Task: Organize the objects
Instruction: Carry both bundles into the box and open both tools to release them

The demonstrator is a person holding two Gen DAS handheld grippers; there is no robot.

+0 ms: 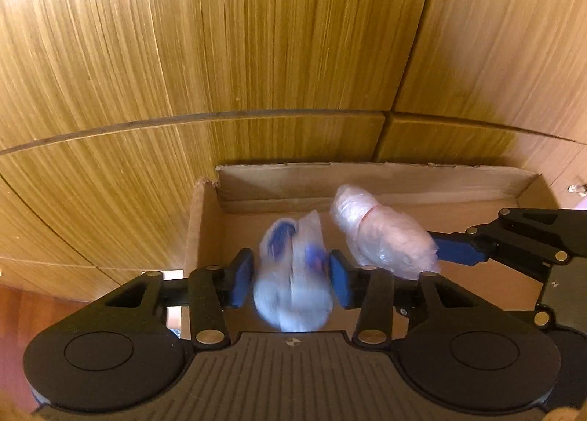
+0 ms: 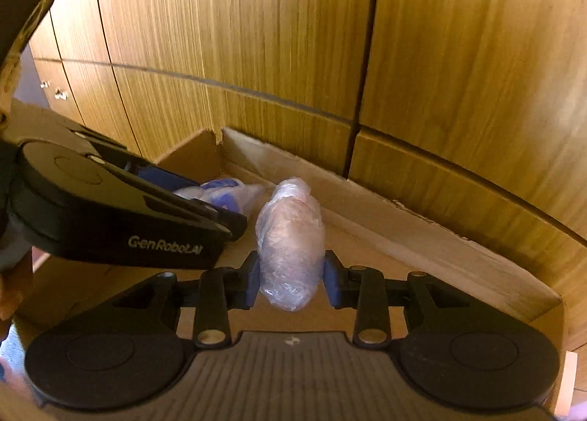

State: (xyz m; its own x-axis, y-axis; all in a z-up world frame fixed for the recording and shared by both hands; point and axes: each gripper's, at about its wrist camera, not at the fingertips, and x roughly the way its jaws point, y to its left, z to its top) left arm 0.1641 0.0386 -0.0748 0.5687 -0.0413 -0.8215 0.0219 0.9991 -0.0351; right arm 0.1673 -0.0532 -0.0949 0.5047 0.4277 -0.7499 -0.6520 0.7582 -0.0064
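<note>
While both bundles are hanging over the cardboard box (image 1: 205, 222), the task is looking close to one delivery but not finished — nothing is lying on the brown floor of the box yet, as far as the two views are showing. The box is standing open against the wooden cabinet (image 1: 256, 54), with its far wall touching the cabinet doors. I am judging that what is left is to let the two bundles go inside the box; whether more things are waiting elsewhere, the views are not telling.

The left gripper (image 1: 291, 279) is pointing steeply down into the box, near its left wall. Its blue pads are standing on both sides of the white and blue bundle (image 1: 293, 274), which is blurred; the pads are seeming only just beside the plastic, not pressing it, so I am reading the jaws as apart and the bundle as slipping out.

The right gripper (image 2: 291, 278) is coming in from the right, also tilted downward, just beside the left one. Its pads are sitting against both sides of the pink bundle (image 2: 290, 241), wrapped in clear plastic, which is staying upright between them above the box floor — this one is looking still clamped, though not tightly.
</note>
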